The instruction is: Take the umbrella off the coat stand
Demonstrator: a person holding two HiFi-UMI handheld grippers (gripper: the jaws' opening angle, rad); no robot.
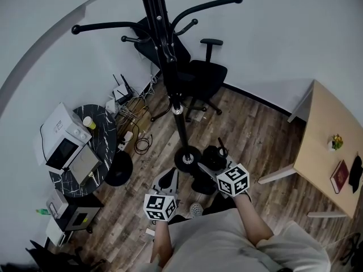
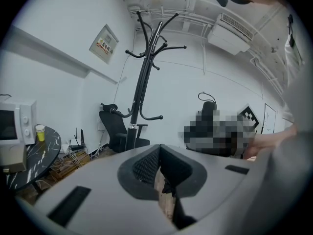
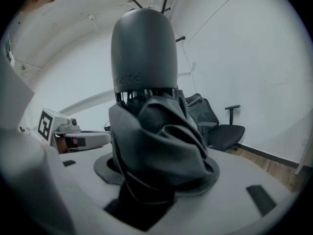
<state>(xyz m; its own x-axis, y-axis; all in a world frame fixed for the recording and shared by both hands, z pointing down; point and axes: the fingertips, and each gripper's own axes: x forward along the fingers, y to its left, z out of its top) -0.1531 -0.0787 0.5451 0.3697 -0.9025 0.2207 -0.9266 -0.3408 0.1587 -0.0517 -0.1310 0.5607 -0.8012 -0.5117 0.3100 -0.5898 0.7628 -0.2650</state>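
The black coat stand (image 1: 170, 55) rises from its round base (image 1: 187, 158) on the wood floor, and its hooks hang bare. My right gripper (image 1: 209, 168) is shut on a folded black umbrella (image 1: 214, 157), held just right of the base. In the right gripper view the umbrella's crumpled fabric (image 3: 156, 141) and rounded grey handle (image 3: 144, 48) fill the space between the jaws, and the right gripper (image 3: 156, 177) clamps its lower part. My left gripper (image 1: 168, 181) is shut with nothing in it; its jaws meet in the left gripper (image 2: 161, 173) view, which looks toward the stand (image 2: 143, 82).
A black office chair (image 1: 201, 78) stands behind the stand by the wall. At the left is a round dark table (image 1: 105, 146) with a microwave (image 1: 62, 143) and a yellow cup (image 1: 89, 122). Cables and a router (image 1: 133, 109) lie on the floor. A wooden table (image 1: 323, 146) is at the right.
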